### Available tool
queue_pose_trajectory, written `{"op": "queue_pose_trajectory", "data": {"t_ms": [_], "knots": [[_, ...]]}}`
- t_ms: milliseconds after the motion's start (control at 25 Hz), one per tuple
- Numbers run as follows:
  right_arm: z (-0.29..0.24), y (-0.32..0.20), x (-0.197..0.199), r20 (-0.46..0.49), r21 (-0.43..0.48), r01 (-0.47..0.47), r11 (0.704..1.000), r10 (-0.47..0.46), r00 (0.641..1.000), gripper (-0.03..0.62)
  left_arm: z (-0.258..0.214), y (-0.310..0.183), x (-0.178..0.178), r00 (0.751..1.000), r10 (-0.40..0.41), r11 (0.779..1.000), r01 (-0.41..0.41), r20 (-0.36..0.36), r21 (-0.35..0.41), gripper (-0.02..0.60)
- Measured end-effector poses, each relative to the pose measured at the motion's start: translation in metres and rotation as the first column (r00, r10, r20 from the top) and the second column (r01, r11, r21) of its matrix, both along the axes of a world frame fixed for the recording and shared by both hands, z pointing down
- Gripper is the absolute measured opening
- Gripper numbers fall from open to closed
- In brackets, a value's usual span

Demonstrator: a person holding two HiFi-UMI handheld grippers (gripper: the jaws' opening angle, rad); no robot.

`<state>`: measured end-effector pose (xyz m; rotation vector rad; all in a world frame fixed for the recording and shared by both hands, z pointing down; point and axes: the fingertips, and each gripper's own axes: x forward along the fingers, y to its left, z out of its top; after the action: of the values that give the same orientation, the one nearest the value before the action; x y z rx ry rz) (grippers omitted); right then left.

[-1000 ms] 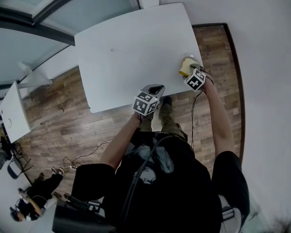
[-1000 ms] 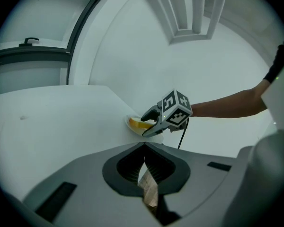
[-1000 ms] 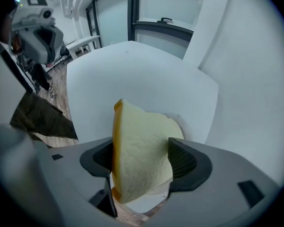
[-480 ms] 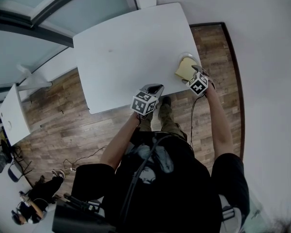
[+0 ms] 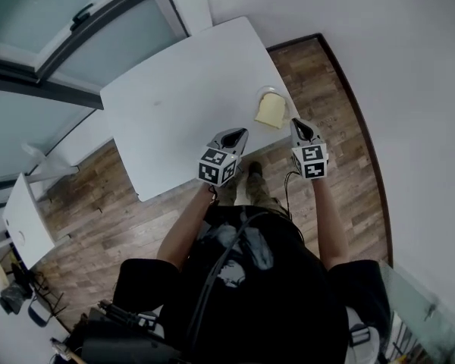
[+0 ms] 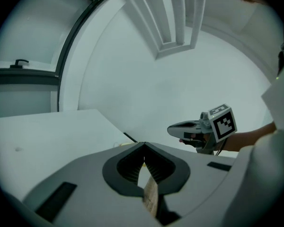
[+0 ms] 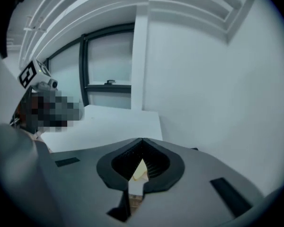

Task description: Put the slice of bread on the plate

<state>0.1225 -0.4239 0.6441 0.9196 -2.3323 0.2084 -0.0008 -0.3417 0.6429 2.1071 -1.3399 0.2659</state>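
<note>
— Head view first: where is the slice sitting?
— The slice of bread (image 5: 271,112) is lying flat on the plate (image 5: 268,90) at the near right corner of the table (image 5: 182,82). Its longer side seems to be running along the table's right edge. Your left gripper (image 5: 235,136) is hovering over the table's near edge. Your right gripper (image 5: 302,130) is hanging just off that corner, above the wooden floor (image 5: 341,105).
— And the gripper views?
— In the left gripper view your jaws are meeting, holding nothing, with the table stretching ahead. In the right gripper view the jaws have just been closing and are pressing together empty. The slice seems to be showing pale yellow beneath them.
</note>
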Motion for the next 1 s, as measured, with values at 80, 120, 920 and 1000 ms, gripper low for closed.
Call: {"op": "queue_pose_trajectory", "data": {"t_ms": [80,120,920,1000], "knots": [[-0.027,0.01,0.015,0.061,0.013,-0.09,0.996,0.089,0.994,0.008,-0.019,0.0,0.0,1.0,-0.017,0.999,0.017,0.017,0.047,0.006],[-0.04,0.017,0.023,0.101,0.012,-0.134,0.991,0.133,0.986,0.008,-0.029,0.0,0.0,0.999,-0.029,0.997,0.026,0.033,0.071,0.006],[-0.114,0.076,0.064,0.332,0.019,-0.309,0.951,0.286,0.899,0.008,-0.101,0.006,0.029,0.996,0.032,0.971,-0.052,0.088,0.235,0.006],[-0.115,0.078,0.065,0.335,0.018,-0.31,0.951,0.286,0.898,0.008,-0.1,0.009,0.03,0.996,0.035,0.971,-0.054,0.086,0.232,0.006]]}}
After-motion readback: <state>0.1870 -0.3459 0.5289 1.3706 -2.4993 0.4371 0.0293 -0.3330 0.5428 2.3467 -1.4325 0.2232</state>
